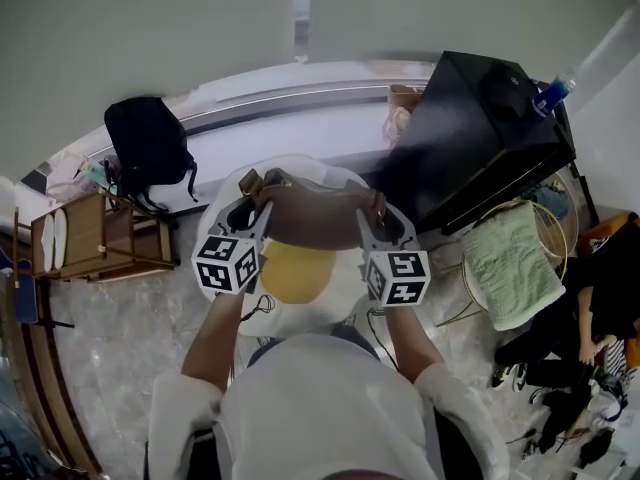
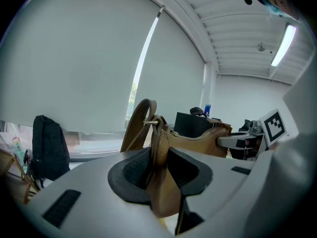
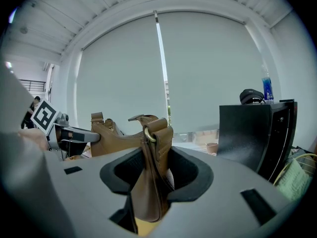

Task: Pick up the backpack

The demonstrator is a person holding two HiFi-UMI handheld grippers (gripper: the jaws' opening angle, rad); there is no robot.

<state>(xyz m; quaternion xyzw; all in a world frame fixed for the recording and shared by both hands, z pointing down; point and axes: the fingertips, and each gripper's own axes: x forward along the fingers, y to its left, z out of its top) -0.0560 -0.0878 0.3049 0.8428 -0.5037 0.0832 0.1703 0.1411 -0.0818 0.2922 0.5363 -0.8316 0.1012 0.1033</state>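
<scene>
Pale window blind (image 3: 163,68) behind. Centre frame: brown bag (image 1: 315,218), one end pinched in the part-closed left gripper (image 1: 250,203), the other in the right gripper (image 1: 378,213). Upper left: black backpack (image 1: 148,146), by the ledge.

Blue bottle (image 1: 552,93) atop black cabinet (image 1: 470,138); green towel (image 1: 512,258); wooden stand (image 1: 95,236), perhaps chair.

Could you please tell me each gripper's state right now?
Left gripper: closed on the brown leather handbag.
Right gripper: closed on the same handbag.
</scene>
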